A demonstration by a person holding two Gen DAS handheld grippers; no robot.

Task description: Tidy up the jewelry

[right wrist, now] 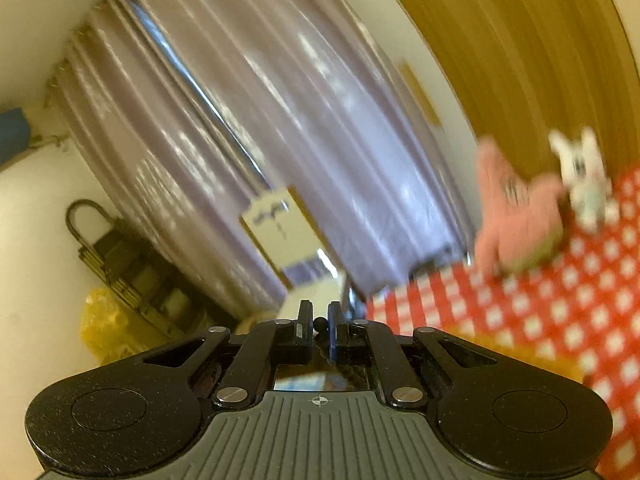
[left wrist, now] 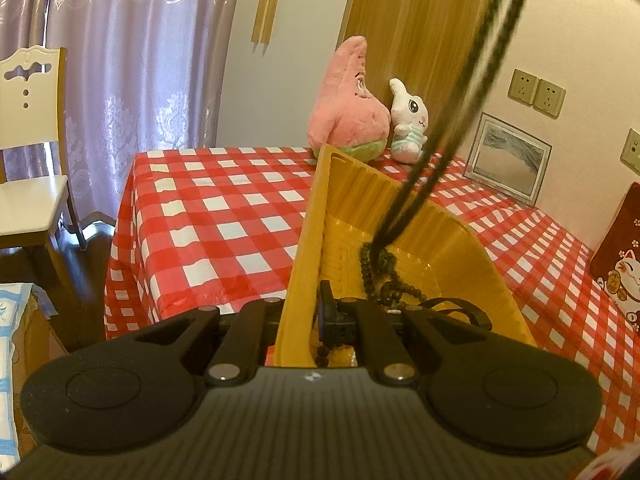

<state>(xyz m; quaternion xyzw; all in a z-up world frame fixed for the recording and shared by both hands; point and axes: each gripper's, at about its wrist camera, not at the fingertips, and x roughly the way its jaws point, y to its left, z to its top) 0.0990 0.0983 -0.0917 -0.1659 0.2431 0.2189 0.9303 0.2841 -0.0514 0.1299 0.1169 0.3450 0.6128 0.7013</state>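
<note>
Holding the yellow basket (left wrist: 448,236) by its near wall, our left gripper (left wrist: 320,316) is clamped tight on the plastic rim, and the basket sits tipped up on the red-checked tablecloth (left wrist: 224,216). Our right gripper (right wrist: 320,326) is pinched nearly closed on a small dark bead at its fingertips, which we judge to be the top of the beaded necklace (left wrist: 380,268).

Seen from the left wrist, two dark strands run from the upper right corner down into the basket; the lower end is already heaped on the basket floor, beside a black strap-like item (left wrist: 468,310) we cannot identify.

Handling judgement: the necklace is light and completely limp, so it follows gravity and swings. Beads look small and smooth, so they may slip between pads; a grip on the cord between beads, or squarely on one bead, seems safest. The cord could snag or snap if pulled hard. The basket is thin, stiff, ribbed plastic, light enough to slide, hence the steadying hold.

Surroundings: a pink starfish plush (left wrist: 348,100) and a white rabbit plush (left wrist: 408,124) stand at the far table edge, well apart from the basket. A framed picture (left wrist: 508,156) leans on the wall, and a white chair (left wrist: 28,140) stands by the curtain (left wrist: 132,60). Nothing blocks the basket mouth; its raised wall is the only obstacle.
</note>
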